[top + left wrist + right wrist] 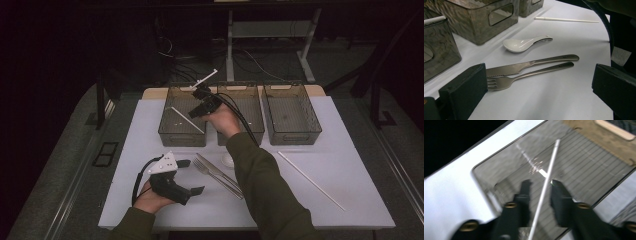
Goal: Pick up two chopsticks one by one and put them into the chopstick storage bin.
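Right gripper point(540, 187) fingers point(559, 195) straddle white straw point(548, 172) above bin point(486, 182).

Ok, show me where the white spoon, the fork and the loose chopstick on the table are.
white spoon point(517, 45), left gripper view, on its bowl.
fork point(499, 82), left gripper view, at the base of its tines.
loose chopstick point(310, 180), high view, on its middle.

The right gripper view is smeared by motion; whether the pads of the right gripper point(541, 188) press the white stick point(545, 187) cannot be told; the stick's lower end runs off the bottom edge; in the high view the sleeve point(260, 180) hides part of the white spoon point(227, 160); the far floor is too dark to read.
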`<state>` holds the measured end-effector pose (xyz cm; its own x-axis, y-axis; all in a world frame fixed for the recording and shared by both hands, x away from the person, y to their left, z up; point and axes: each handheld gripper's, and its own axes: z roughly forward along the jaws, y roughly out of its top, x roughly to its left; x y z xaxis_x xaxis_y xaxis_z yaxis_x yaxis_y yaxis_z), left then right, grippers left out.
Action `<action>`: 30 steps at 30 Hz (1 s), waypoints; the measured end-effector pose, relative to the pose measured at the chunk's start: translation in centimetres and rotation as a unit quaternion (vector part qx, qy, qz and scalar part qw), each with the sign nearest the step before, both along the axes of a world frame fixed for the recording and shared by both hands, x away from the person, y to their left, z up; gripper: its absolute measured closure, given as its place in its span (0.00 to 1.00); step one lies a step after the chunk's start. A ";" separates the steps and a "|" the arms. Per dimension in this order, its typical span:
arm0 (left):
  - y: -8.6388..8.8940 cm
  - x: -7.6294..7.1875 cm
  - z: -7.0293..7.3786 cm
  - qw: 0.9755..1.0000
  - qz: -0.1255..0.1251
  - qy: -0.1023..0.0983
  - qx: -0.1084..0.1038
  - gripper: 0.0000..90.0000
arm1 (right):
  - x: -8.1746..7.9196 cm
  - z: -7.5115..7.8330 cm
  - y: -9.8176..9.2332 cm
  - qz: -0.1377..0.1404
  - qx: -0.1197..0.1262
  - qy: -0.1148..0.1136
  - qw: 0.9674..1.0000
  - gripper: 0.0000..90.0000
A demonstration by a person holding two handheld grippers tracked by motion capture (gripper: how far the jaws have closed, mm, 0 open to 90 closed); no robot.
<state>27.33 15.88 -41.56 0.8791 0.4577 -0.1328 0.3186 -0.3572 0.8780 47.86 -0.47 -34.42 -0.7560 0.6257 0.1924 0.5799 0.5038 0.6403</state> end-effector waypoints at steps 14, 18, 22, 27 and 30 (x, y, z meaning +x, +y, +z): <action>-0.1 0.0 -0.1 1.000 0.003 0.001 0.004 0.00 | -4.5 -0.5 -3.4 0.044 -0.011 -0.004 0.999 1.00; -0.1 0.0 -0.1 1.000 0.004 0.001 0.003 0.00 | -4.9 -1.1 -3.6 0.051 -0.020 -0.002 0.998 1.00; -0.1 0.0 -0.1 1.000 0.003 0.001 0.004 0.00 | -4.7 -1.7 -3.3 0.046 -0.015 0.001 0.999 1.00; -0.1 0.0 -0.1 1.000 0.004 0.003 0.004 0.00 | -4.2 -2.3 -2.9 0.038 -0.020 -0.003 0.999 1.00; -0.1 0.0 -0.1 1.000 0.003 0.002 0.003 0.00 | -4.1 -2.3 -3.0 0.035 -0.014 -0.002 0.999 1.00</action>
<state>27.29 15.83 -41.63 0.8756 0.4644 -0.1328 0.3239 -0.3606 0.8747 43.77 -3.47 -36.74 -0.7993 0.5758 0.1724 0.5395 0.5609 0.6280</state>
